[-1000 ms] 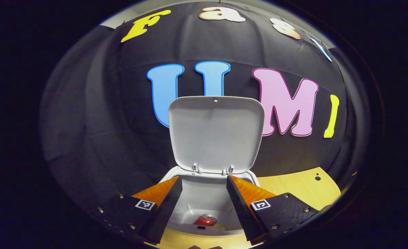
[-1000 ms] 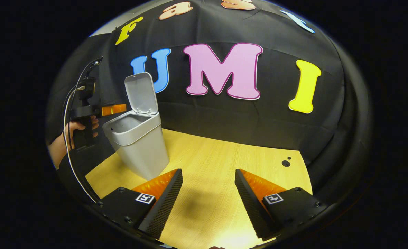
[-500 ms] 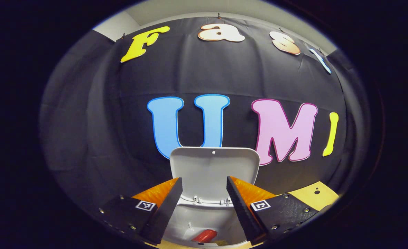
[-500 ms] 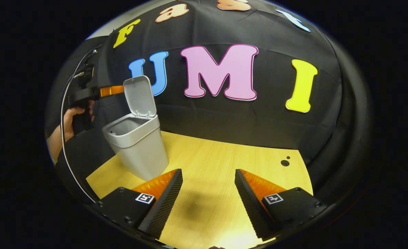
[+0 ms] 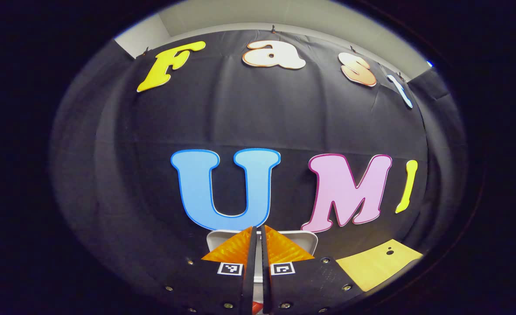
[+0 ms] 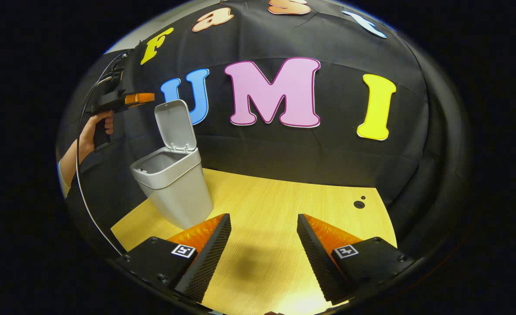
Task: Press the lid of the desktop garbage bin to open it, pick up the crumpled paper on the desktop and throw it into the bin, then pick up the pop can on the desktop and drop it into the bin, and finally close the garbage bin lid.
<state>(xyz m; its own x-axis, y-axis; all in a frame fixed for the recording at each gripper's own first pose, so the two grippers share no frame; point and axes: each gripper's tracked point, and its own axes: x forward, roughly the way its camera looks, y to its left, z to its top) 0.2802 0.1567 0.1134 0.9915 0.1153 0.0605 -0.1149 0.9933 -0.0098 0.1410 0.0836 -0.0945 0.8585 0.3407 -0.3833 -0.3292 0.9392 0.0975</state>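
**Bin lid up, my left claw pressed together above it**

Starting at the far left of the right gripper view, my hand (image 6: pixel 95 131) grips the handle of my left gripper (image 6: pixel 149 98), held high in the air with a cable trailing down from it. Its tips point toward the top edge of the raised lid (image 6: pixel 175 125) and sit just above and left of that edge; I cannot tell whether they touch it. In the left gripper view, the left gripper's fingers (image 5: pixel 231 249) are drawn together with only a thin slit between them and nothing held, and the pale top of the lid peeks out just behind them. A sliver of something red (image 5: pixel 254 307) shows through the slit at the very bottom; I cannot say for sure what it is.

Moving right, the garbage bin (image 6: pixel 175 188) stands on the wooden desktop (image 6: pixel 284 205) near its left back corner, lid standing upright on its hinge and the mouth open. I cannot see its contents from here.

Further right, at the bottom of the right gripper view, my right gripper (image 6: pixel 263 245) hovers low over bare wood, its fingers spread wide apart and holding nothing. Two small dark holes (image 6: pixel 359 203) mark the desktop toward its right back edge.
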